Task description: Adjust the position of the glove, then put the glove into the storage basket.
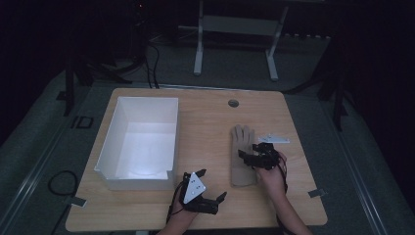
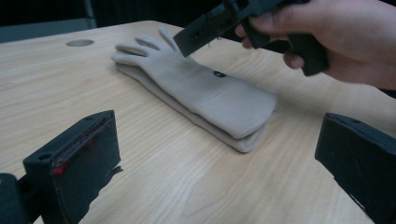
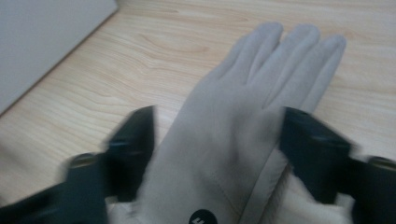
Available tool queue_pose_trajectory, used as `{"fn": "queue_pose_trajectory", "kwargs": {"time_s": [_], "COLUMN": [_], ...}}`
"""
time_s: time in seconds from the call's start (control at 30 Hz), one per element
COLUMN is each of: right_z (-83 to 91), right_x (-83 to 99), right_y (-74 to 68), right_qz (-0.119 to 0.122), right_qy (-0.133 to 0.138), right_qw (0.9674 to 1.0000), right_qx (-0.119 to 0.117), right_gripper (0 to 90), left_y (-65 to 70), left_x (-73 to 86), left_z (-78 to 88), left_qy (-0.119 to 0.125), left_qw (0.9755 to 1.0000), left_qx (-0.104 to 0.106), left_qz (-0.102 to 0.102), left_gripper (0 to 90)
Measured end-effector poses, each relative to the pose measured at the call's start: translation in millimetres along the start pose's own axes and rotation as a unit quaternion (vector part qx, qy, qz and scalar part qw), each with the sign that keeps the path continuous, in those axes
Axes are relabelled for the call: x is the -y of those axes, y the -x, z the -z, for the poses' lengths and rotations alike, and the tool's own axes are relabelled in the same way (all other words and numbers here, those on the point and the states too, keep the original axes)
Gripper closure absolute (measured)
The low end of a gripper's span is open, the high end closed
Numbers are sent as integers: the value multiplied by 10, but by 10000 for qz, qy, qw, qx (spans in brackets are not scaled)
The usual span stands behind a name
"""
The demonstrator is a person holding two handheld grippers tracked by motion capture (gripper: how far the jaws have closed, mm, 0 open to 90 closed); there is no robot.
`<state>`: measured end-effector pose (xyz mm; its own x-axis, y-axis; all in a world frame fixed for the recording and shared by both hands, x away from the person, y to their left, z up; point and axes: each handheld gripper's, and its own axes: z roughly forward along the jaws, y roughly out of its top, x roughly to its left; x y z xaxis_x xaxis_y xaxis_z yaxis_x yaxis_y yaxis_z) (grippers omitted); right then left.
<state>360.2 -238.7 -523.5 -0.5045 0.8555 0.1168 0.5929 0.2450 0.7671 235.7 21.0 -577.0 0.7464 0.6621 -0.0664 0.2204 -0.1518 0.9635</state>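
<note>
Two beige gloves (image 1: 242,136) lie stacked flat on the wooden table (image 1: 205,127), fingers pointing away from me. My right gripper (image 1: 248,152) hovers just above the palm of the top glove (image 3: 233,140); its jaws stand wide open on either side of that palm, not pressing it. The top glove carries a small black round mark near the cuff. In the left gripper view, one right-gripper finger (image 2: 201,31) hangs over the gloves (image 2: 205,93) without touching. My left gripper (image 1: 213,183) rests near the table's front edge, open and empty, its jaws pointing toward the cuffs.
A white open box (image 1: 110,139) stands on the left half of the table, close to my left gripper. A round cable hole (image 1: 233,103) sits at the back middle. Beyond the table stands a metal frame (image 1: 235,29) on the dark floor.
</note>
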Motion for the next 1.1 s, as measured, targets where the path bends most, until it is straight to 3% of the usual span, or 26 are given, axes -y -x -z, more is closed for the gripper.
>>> {"fn": "queue_pose_trajectory", "kwargs": {"time_s": [0.13,0.2,0.33,0.4,0.47,0.5,0.57,0.6,0.7,0.83,0.9,0.97,1.0,1.03,1.1], "right_z": [27,41,51,71,80,102,124,138,179,241,265,286,294,303,311], "right_x": [-34,-28,-23,-18,-19,-23,-29,-29,-28,-30,-45,-67,-76,-84,-103], "right_y": [83,127,200,225,235,262,289,306,339,416,442,461,479,493,508], "right_qz": [108,168,466,524,521,459,369,348,419,243,264,264,197,157,181], "right_qy": [21,167,159,203,184,76,4,21,5,47,61,69,70,134,216], "right_qw": [9992,9986,9976,9972,9972,9979,9980,9979,9981,9985,9983,9988,9984,9986,9985], "right_qx": [-376,-479,-481,-488,-508,-461,-512,-552,-462,-483,-523,-411,-522,-486,-464], "right_gripper": [144,155,158,159,159,158,146,142,135,122,117,117,112,113,118], "left_y": [7,3,-28,-32,-32,-58,-66,-62,-65,-80,-92,-80,-75,-78,-106], "left_x": [-2,-3,-4,-7,-7,-17,-33,-48,-70,-139,-184,-215,-230,-246,-292], "left_z": [-6,-8,-10,-22,-22,-49,-73,-96,-109,-148,-193,-233,-254,-275,-319], "left_qy": [-25,-44,-35,-44,-44,-150,-298,-353,-482,-610,-995,-1174,-1231,-1254,-1152], "left_qw": [10000,10000,9997,9993,9993,9990,9992,9992,9987,9979,9945,9928,9921,9916,9915], "left_qx": [5,-27,1,-135,-135,-14,90,46,61,185,254,241,254,302,597], "left_qz": [16,51,246,359,359,432,263,157,135,104,182,44,-39,-86,-128], "left_gripper": [2,1,2,2,2,2,2,2,2,2,2,2,2,3,3]}}
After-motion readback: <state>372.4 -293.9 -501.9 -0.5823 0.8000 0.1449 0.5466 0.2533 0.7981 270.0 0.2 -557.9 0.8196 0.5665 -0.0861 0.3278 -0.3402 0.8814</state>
